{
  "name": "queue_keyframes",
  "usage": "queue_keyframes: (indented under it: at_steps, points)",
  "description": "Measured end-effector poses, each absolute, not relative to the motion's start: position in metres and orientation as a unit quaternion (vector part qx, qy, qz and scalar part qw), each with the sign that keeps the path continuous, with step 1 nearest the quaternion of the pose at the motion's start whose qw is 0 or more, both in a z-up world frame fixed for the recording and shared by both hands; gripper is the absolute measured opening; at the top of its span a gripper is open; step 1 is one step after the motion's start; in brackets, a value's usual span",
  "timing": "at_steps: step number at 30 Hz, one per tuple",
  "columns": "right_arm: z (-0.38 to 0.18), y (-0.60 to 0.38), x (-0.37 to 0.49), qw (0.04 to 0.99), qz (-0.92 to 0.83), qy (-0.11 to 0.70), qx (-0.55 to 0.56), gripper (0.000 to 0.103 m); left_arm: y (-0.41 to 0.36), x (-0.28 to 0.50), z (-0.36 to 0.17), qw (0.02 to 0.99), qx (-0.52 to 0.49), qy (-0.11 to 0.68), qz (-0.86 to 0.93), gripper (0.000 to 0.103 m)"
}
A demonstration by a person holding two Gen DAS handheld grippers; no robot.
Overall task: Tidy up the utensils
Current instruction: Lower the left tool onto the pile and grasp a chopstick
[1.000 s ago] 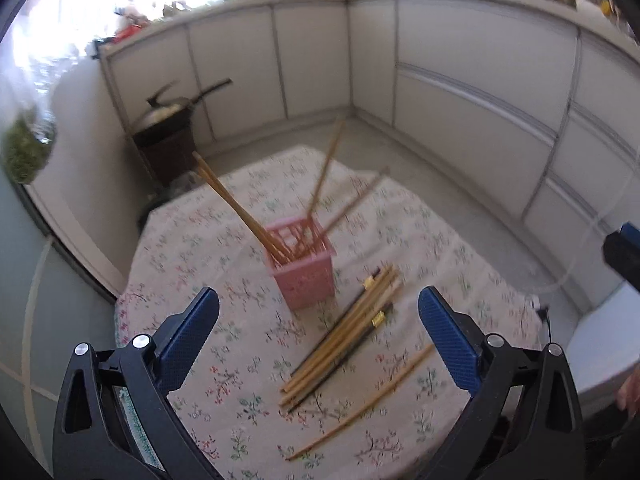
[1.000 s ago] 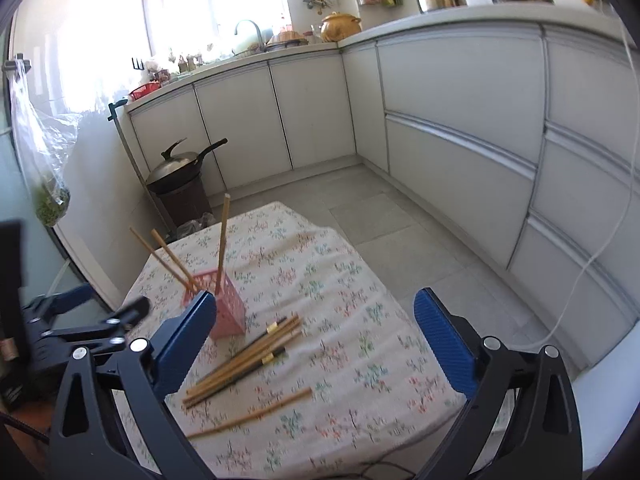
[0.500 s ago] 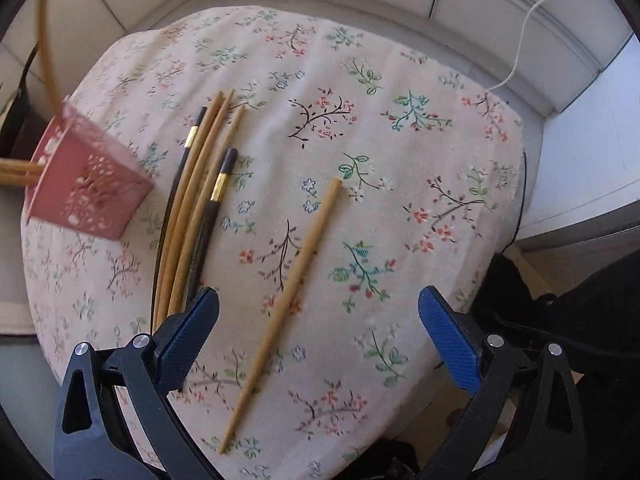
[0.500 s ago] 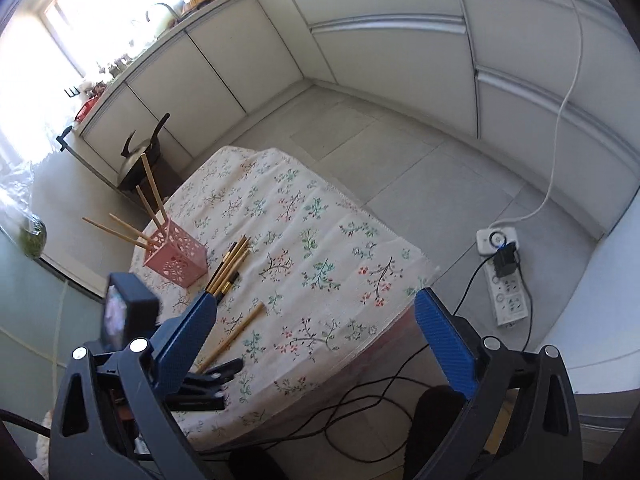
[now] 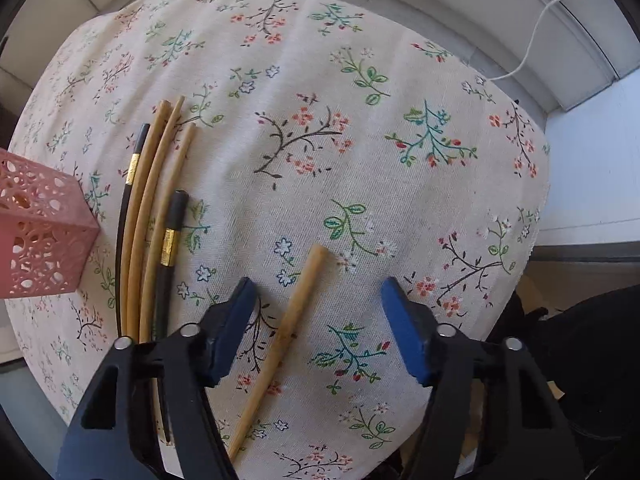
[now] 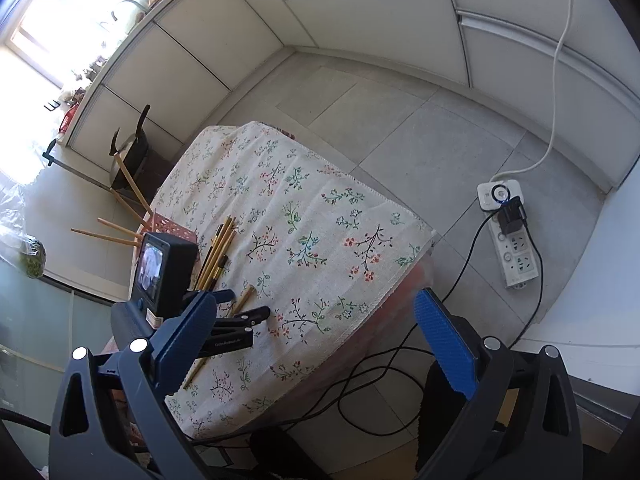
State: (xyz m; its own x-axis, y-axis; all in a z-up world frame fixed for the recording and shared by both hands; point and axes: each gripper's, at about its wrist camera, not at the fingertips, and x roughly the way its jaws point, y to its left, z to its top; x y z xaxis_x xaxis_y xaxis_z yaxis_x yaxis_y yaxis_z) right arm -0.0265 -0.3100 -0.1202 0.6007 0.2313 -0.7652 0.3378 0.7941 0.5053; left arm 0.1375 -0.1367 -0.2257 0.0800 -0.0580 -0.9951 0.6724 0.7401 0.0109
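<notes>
A single bamboo chopstick [image 5: 285,328] lies on the floral tablecloth [image 5: 360,160]. My left gripper [image 5: 316,300] is open, low over the cloth, with the chopstick between its fingers, not touching. A bundle of bamboo and black chopsticks [image 5: 148,216] lies to the left, beside a pink perforated holder [image 5: 36,236]. In the right wrist view my right gripper [image 6: 316,324] is open and empty, held high off the table's near corner. The left gripper [image 6: 244,318], the bundle [image 6: 218,248] and the holder [image 6: 172,228] with several chopsticks in it show there too.
The small table [image 6: 380,264] stands on a tiled kitchen floor [image 6: 400,120]. A power strip [image 6: 508,232] with cables lies on the floor to the right. A wok on a stand [image 6: 128,156] is behind the table. Cabinets line the walls.
My left gripper has dropped lower toward the table and now straddles the single chopstick, with its fingers closer together. My right gripper has tilted further down over the table's corner.
</notes>
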Motion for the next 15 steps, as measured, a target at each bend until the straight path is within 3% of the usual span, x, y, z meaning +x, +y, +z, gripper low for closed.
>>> queue_keyframes:
  at_steps: [7, 10, 15]
  points:
    - [-0.127, -0.308, -0.024, 0.826, -0.038, 0.455, 0.329, 0.096, -0.115, 0.146, -0.216, 0.718, 0.243, 0.608, -0.238, 0.012]
    - [-0.129, -0.301, -0.019, 0.826, -0.045, 0.46, 0.322, 0.096, -0.114, 0.137, -0.213, 0.734, 0.255, 0.582, -0.241, 0.007]
    - [-0.138, -0.277, 0.001, 0.814, -0.035, 0.488, 0.313, 0.096, -0.087, 0.112, -0.181, 0.763, 0.235, 0.554, -0.236, 0.006]
